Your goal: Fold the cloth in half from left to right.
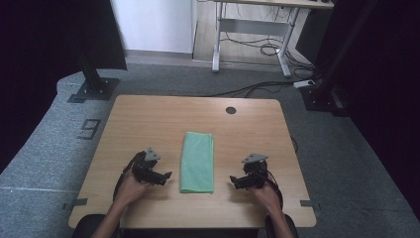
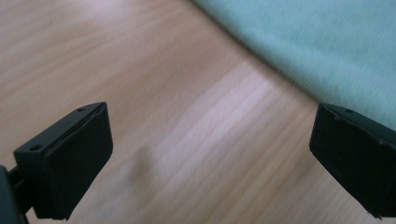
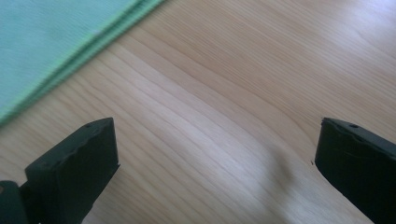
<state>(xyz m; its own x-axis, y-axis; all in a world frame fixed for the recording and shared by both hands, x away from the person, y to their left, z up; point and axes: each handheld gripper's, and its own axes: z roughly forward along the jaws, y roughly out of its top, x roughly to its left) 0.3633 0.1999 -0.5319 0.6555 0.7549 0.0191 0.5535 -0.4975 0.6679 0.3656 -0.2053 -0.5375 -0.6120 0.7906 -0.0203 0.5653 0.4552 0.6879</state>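
A folded light green cloth (image 1: 197,161) lies lengthwise in the middle of the wooden table (image 1: 148,119). My left gripper (image 1: 165,177) sits low over the table just left of the cloth's near end, jaws wide open and nothing between them. In the left gripper view (image 2: 210,154) the cloth (image 2: 317,42) fills the upper right. My right gripper (image 1: 233,180) hovers just right of the cloth's near end, also open and holding nothing. The right gripper view (image 3: 215,168) has the cloth's layered edge (image 3: 51,46) at upper left.
A round cable hole (image 1: 231,110) sits near the table's far edge. Beyond the table stand a black post base (image 1: 94,89), a white desk frame (image 1: 252,34) with cables on the floor, and another black stand (image 1: 322,94).
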